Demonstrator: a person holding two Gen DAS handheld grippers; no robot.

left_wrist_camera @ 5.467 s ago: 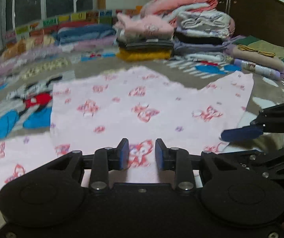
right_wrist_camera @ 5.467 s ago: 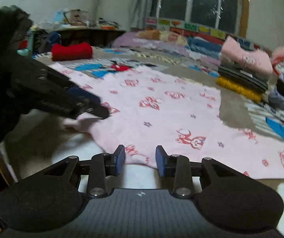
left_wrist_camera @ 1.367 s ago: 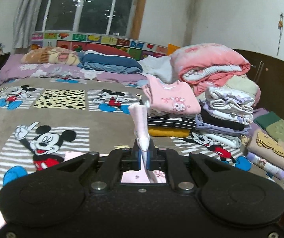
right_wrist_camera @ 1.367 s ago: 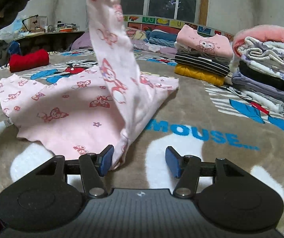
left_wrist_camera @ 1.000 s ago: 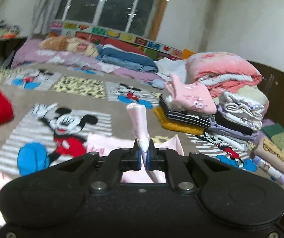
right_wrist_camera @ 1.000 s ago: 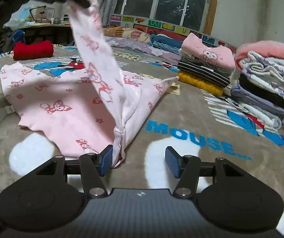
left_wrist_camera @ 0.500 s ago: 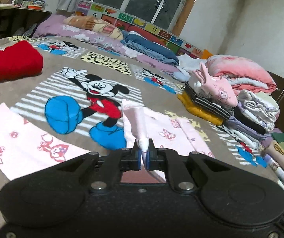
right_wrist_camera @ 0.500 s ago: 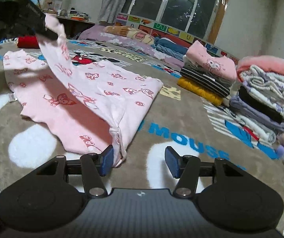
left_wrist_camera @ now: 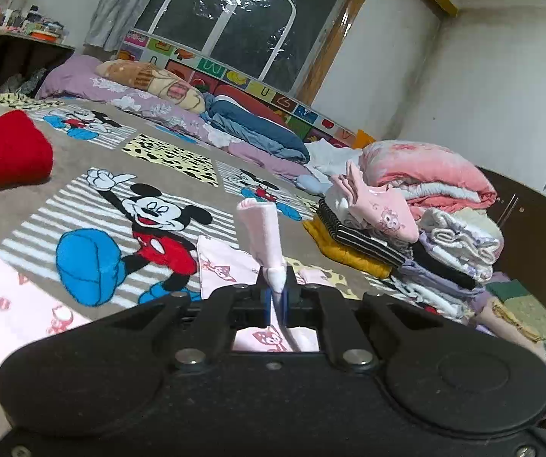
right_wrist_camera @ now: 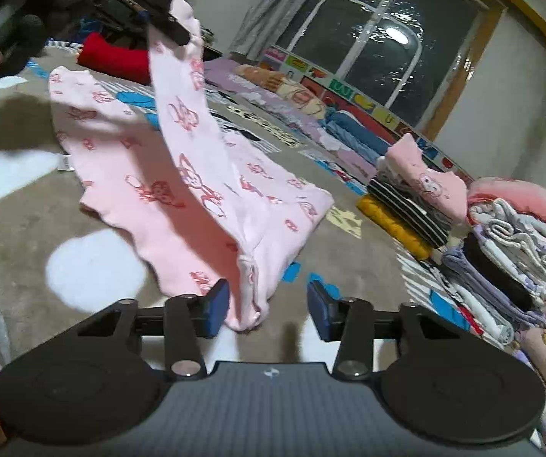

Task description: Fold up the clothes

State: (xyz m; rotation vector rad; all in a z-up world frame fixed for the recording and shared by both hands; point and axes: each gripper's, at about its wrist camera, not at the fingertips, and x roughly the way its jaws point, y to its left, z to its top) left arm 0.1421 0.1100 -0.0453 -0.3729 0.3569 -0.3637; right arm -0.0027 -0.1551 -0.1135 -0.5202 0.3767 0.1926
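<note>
At the bottom of the right wrist view, the right gripper (right_wrist_camera: 268, 306) has its jaws apart; they have just been closing. The bunched lower end of the pink garment (right_wrist_camera: 212, 175) lies between the blue pads, close by the left one, and neither pad presses on it. From there the cloth rises in a strip toward the upper left of the frame, where the left gripper (right_wrist_camera: 175, 32) holds its end up in the air. The rest of the garment lies spread on the blanket (right_wrist_camera: 13, 198) at centre left.

In the left wrist view, the left gripper (left_wrist_camera: 277, 299) is clamped tight on a narrow fold of the garment (left_wrist_camera: 263, 236), which stands up above the pads at frame centre; more pink cloth lies flat on the blanket (left_wrist_camera: 82, 160) below and at lower left.

Farther off, a red bundle (left_wrist_camera: 4, 152) sits at the left edge, and a stack of folded clothes (left_wrist_camera: 406, 224) fills the right middle. A window (left_wrist_camera: 242, 11) is at top centre.
</note>
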